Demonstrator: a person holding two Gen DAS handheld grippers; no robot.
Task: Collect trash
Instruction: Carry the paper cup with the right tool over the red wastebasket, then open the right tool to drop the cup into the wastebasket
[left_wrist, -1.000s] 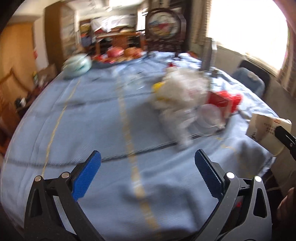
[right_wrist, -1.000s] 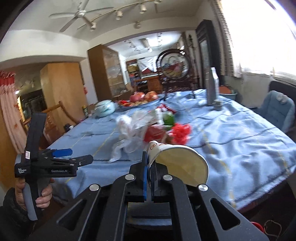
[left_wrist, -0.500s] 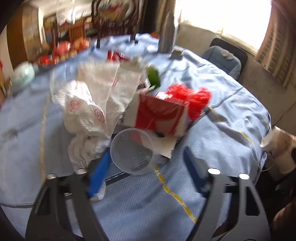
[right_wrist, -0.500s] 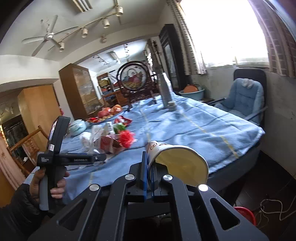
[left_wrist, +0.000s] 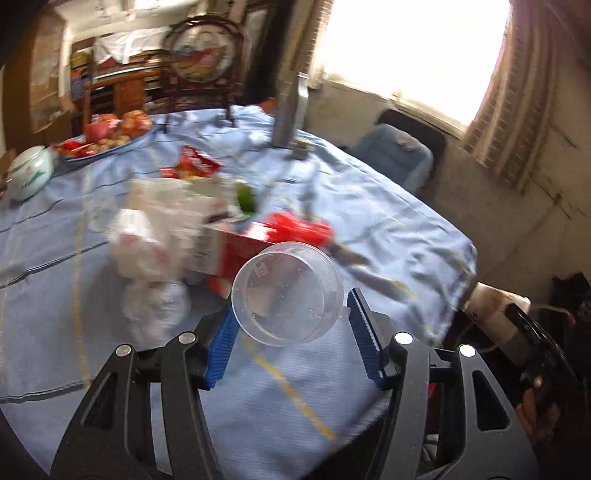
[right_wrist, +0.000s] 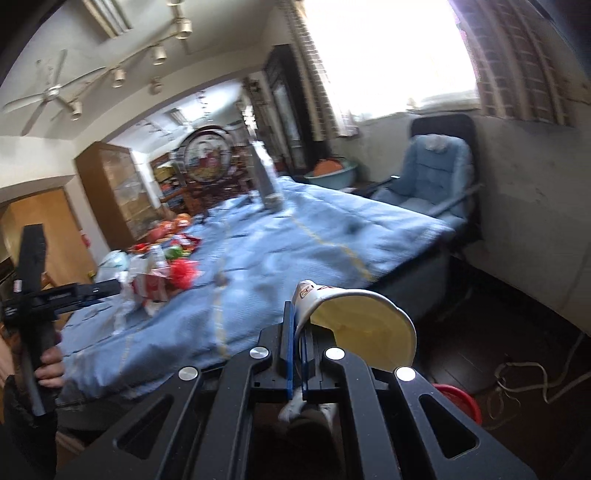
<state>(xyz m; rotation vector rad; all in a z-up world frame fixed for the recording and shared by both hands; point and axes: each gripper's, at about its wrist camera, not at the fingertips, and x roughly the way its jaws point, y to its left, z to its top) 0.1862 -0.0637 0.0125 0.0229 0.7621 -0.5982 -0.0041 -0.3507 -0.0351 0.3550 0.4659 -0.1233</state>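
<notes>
A clear plastic cup (left_wrist: 288, 293) lies on its side between the blue pads of my left gripper (left_wrist: 290, 345), which has closed in around it; the pads stand at its sides and contact is unclear. Behind it lie a red box (left_wrist: 236, 247), crumpled white plastic bags (left_wrist: 147, 236), a red bag (left_wrist: 303, 227) and a green item (left_wrist: 245, 197). My right gripper (right_wrist: 295, 354) is shut on the rim of a white paper cup (right_wrist: 354, 314), held off the table's near edge. The cup also shows in the left wrist view (left_wrist: 495, 299).
The table has a blue cloth (left_wrist: 369, 206). A tall grey bottle (left_wrist: 290, 110), a plate of fruit (left_wrist: 107, 136) and a pale lidded bowl (left_wrist: 27, 171) stand at the far side. A blue chair (right_wrist: 432, 173) and a red bin (right_wrist: 458, 402) are by the wall.
My left gripper swung toward the trash pile, came up to the clear cup and narrowed around it. My right gripper moved right, away from the table, still holding the paper cup.
</notes>
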